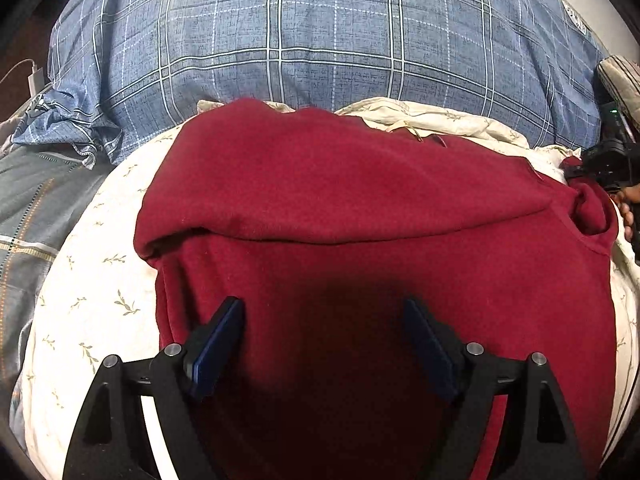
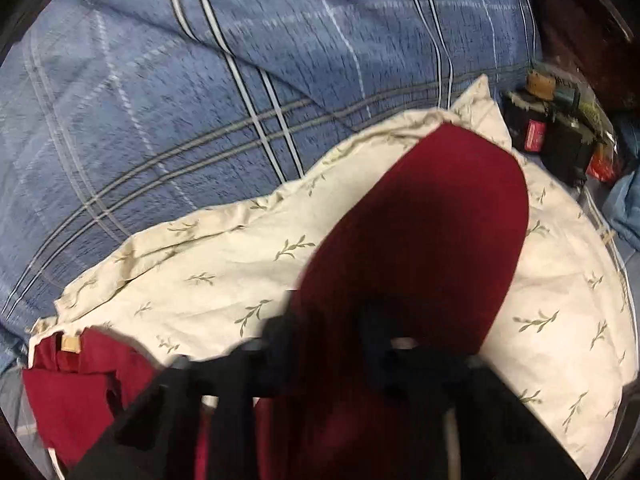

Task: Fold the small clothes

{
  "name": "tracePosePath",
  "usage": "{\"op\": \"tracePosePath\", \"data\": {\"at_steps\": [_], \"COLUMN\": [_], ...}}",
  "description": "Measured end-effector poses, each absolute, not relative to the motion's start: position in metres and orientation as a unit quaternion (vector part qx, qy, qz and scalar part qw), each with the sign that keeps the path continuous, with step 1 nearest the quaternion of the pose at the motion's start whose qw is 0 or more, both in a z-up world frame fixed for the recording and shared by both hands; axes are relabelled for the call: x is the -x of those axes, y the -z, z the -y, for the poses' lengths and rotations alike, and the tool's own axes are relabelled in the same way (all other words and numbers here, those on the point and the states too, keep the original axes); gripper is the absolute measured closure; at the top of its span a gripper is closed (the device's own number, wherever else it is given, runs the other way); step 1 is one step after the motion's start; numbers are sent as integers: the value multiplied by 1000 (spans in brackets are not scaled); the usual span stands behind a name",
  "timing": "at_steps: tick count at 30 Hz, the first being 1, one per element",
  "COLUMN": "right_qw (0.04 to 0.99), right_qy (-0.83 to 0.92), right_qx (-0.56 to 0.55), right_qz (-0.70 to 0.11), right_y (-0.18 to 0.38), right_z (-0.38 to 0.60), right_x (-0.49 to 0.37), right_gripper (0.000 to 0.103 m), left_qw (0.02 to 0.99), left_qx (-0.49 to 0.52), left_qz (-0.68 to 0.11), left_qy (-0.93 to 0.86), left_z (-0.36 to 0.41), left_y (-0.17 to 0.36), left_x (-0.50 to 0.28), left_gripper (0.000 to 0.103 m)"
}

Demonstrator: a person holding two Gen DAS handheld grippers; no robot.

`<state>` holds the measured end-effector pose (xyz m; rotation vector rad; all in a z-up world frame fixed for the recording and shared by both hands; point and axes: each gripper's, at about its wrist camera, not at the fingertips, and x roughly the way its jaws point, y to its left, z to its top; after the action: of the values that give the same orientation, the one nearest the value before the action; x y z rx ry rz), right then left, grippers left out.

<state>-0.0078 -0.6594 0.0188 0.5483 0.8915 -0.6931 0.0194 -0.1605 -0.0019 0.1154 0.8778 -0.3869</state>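
Observation:
A dark red fleece garment [image 1: 360,208] lies on a cream leaf-print pillow [image 1: 92,280], its far half folded over toward me. My left gripper [image 1: 324,308] hovers open just above the garment's near part, jaws wide apart and empty. In the right wrist view, which is blurred by motion, my right gripper [image 2: 340,320] is shut on a red sleeve or flap [image 2: 432,216] of the garment and holds it up over the pillow [image 2: 224,264]. The garment's neck with a tan label [image 2: 70,344] lies at lower left. The right gripper [image 1: 608,164] also shows at the right edge of the left wrist view.
The pillow rests on a bed with a blue plaid cover [image 1: 304,32]. A white charger and cable [image 1: 34,80] lie at the far left. Dark boxes and small items [image 2: 560,128] stand at the bed's right side, with blue cloth [image 2: 624,208] beside them.

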Motion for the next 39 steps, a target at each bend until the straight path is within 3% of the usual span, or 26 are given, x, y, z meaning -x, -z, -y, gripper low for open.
{"op": "tracePosePath", "data": {"at_steps": [8, 11, 14, 16, 17, 18, 22, 24, 25, 35, 38, 39], "right_qw": [910, 923, 906, 884, 876, 874, 876, 889, 898, 912, 910, 909], "right_qy": [136, 45, -28, -43, -34, -29, -36, -27, -16, 34, 43, 49], "right_qx": [-217, -191, -187, -195, -195, -198, -223, -217, -213, -240, -247, -252], "right_qz": [-327, -332, -379, -422, -439, -443, -426, -403, -384, -330, -329, -329], "right_y": [-112, -116, -81, -46, -29, -24, -23, -34, -41, -49, -45, -43], "right_z": [548, 489, 439, 423, 418, 420, 429, 435, 441, 485, 495, 501], "right_x": [21, 13, 6, 3, 6, 6, 31, 43, 53, 75, 83, 87], "right_gripper": [92, 91, 83, 70, 56, 52, 50, 35, 32, 29, 29, 29], "left_qw": [892, 903, 906, 906, 906, 906, 906, 907, 909, 884, 872, 866], "left_qx": [36, 24, 32, 37, 36, 35, 33, 40, 41, -49, -55, -57], "left_qz": [-405, -390, -383, -381, -380, -379, -376, -367, -359, -409, -442, -453], "left_qy": [198, 178, 177, 181, 182, 182, 192, 202, 207, 221, 203, 202], "left_z": [131, 122, 116, 114, 113, 113, 113, 113, 115, 200, 221, 226], "left_y": [-24, -28, -31, -31, -31, -32, -40, -50, -57, -50, -30, -25], "left_x": [-22, -19, -13, -12, -11, -10, -7, -5, -4, -73, -101, -107], "left_gripper": [22, 22, 22, 22, 22, 22, 22, 22, 21, 22, 33, 51]}}
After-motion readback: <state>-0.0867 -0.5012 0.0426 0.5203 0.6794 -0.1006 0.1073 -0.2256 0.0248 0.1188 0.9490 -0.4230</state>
